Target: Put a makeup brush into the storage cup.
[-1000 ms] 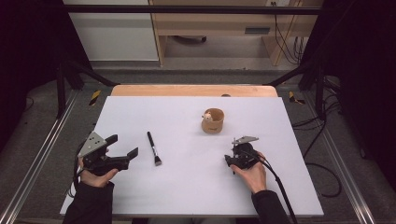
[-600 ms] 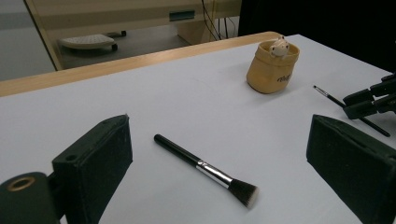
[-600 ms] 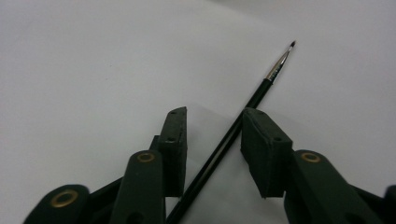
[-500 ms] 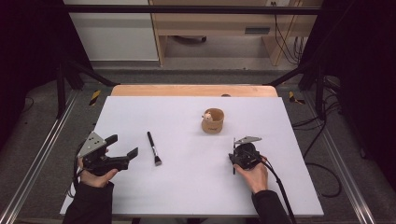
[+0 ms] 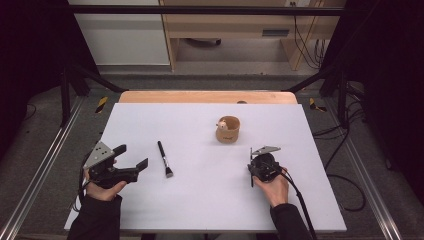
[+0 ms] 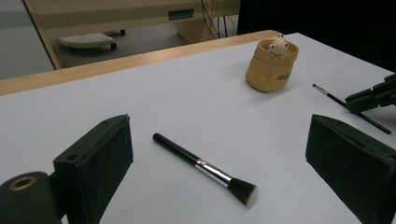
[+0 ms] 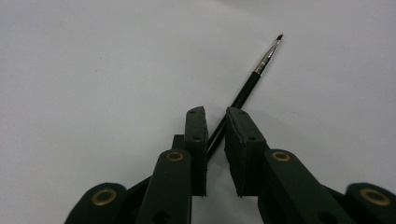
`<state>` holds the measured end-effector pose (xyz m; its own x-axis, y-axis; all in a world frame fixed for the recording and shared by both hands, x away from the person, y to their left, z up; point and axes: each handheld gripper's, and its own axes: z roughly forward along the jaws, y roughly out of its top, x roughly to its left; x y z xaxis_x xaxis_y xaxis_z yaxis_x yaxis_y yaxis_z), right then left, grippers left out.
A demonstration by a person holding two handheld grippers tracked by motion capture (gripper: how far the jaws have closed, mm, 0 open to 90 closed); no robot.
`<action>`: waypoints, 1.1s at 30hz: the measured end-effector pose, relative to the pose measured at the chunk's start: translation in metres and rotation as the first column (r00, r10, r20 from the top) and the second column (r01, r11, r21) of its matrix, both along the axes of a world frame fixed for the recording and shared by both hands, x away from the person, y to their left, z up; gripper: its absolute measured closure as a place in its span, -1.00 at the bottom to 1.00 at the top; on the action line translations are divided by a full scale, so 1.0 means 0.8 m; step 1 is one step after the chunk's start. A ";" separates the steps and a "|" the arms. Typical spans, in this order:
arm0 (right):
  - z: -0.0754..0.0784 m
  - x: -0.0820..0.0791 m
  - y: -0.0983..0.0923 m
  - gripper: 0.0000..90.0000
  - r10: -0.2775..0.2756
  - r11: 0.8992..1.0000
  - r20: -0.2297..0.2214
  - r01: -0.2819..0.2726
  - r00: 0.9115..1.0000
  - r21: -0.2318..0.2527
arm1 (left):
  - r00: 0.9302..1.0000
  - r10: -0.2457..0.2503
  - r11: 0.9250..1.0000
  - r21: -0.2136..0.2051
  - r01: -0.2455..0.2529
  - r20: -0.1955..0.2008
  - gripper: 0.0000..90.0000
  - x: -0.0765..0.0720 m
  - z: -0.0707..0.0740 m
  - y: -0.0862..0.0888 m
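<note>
High view counts two brushes and one pouch [image 5: 228, 132] on my table [image 5: 200, 210]: right tool [image 5: 251, 172] closing around thin brush [image 7: 250, 86], left tool [image 5: 134, 157] open near powder brush [image 5: 164, 159].

Small dark print on pouch [image 6: 272, 65], illegible

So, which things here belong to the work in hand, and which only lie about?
In the work:
- thin brush, between the closing jaws of the right gripper
- left gripper, open

Lying about:
- thick brush
- tan pouch with a small figure inside
- white table
</note>
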<state>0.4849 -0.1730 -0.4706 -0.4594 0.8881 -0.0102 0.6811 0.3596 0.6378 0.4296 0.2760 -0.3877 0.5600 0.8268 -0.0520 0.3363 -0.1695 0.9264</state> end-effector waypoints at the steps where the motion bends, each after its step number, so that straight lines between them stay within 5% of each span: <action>1: 0.000 0.000 0.000 0.76 -0.001 1.000 -0.001 0.001 1.000 0.000 | 1.000 -0.001 1.000 -0.001 0.001 0.000 -0.85 0.000 0.000 0.000; 19: 0.005 -0.003 -0.008 0.90 0.019 0.997 -0.015 -0.020 1.000 -0.073 | 1.000 -0.006 1.000 -0.002 0.006 0.001 -0.84 0.000 0.000 -0.001; 26: 0.005 -0.002 -0.009 0.89 0.009 0.998 -0.020 -0.010 1.000 -0.067 | 1.000 -0.006 1.000 0.005 0.006 -0.004 -0.84 0.001 -0.002 -0.002; 33: 0.026 -0.002 -0.022 0.53 0.015 0.998 -0.012 -0.015 1.000 -0.056 | 1.000 -0.005 1.000 -0.003 0.005 -0.004 -0.84 0.001 -0.002 0.000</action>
